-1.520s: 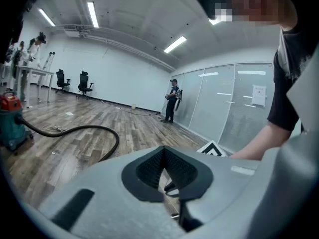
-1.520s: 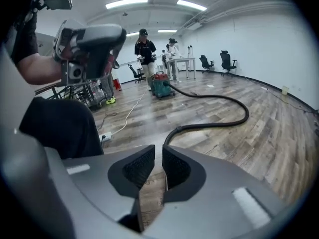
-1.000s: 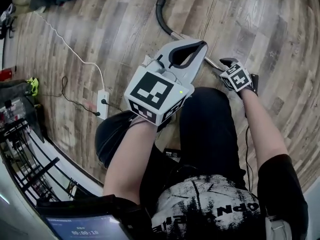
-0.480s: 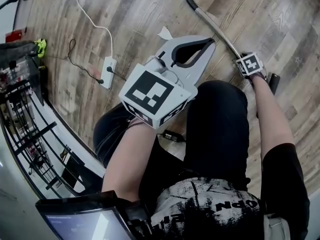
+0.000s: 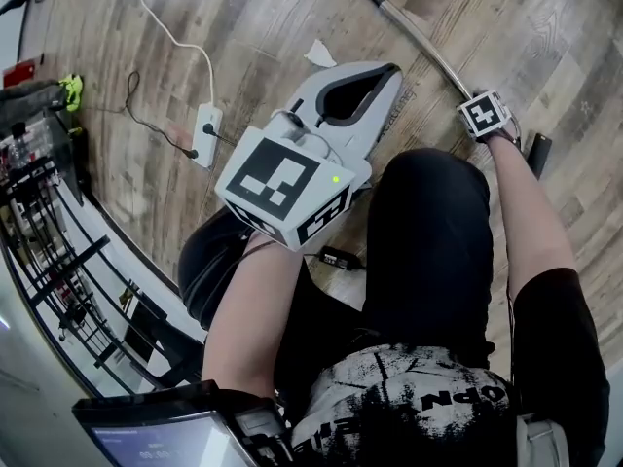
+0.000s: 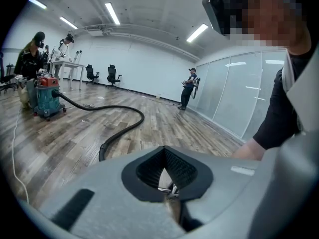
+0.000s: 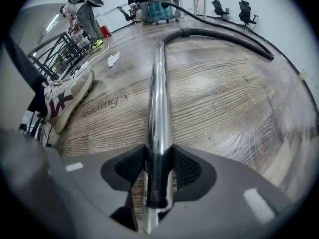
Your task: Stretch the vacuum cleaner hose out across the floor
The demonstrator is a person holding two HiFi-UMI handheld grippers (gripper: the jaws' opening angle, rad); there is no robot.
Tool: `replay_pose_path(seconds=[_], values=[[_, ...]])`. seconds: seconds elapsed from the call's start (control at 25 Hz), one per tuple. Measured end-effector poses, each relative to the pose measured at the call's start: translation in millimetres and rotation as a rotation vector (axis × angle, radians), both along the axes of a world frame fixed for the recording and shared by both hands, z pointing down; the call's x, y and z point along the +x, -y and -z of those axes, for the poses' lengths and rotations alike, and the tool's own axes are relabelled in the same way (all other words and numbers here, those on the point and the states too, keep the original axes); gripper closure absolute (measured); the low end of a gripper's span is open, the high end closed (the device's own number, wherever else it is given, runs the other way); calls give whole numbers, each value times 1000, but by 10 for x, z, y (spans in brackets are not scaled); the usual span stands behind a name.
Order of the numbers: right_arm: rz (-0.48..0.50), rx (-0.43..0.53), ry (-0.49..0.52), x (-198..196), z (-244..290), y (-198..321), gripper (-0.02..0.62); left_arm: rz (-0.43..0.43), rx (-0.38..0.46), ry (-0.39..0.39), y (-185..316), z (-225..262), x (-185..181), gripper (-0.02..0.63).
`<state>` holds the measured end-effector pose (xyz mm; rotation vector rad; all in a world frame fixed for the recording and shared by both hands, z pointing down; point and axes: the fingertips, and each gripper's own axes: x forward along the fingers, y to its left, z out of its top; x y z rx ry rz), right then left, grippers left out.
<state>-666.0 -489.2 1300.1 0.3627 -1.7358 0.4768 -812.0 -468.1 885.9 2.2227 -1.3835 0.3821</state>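
- Now, my right gripper [image 7: 158,158] points steeply down at the wooden floor [image 7: 229,103], and its jaws stand wide round the metal tube [image 7: 158,98] of the vacuum cleaner.
- They have just been closing a little. The tube runs straight between them and the ribbed pads meet its two sides, so I hold it.
- The tube lies flat on the boards. At its far end it joins the black hose [image 7: 224,36].
- From that joint the hose bends off to the right, then curves back over the floor to the vacuum cleaner [image 6: 47,91], which stands far down the room.
- My left gripper [image 5: 387,74] hangs above my knee with its jaws pressed together and nothing in them.
- It sits well apart from the tube and the hose.
- A white shoe [image 7: 65,101] rests on the floor just left of the tube.
- A white power strip [image 5: 204,134] with its cable lies farther off to my left.
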Motion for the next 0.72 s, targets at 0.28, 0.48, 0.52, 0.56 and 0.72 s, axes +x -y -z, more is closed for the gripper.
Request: replay_pose_path(seconds=[0.28,0.48,0.52,0.56,0.72], values=[[-1,-41,43,-35,127,-55,419,43,-31,-42,23,-228,-159,603],[-1,-48,32,-57,393,-29,419,64,-132,-108,144,-726,-227,539],[10,-46,34,-85,465,-10,419,71,-158,-129,165,-855,-216,526],[20,-44,31,-104,538,6,419,79,-190,-155,173,-1006,-189,513],[47,-24,-24,35,818,33,420,111,-348,-331,137,-1704,115,419]])
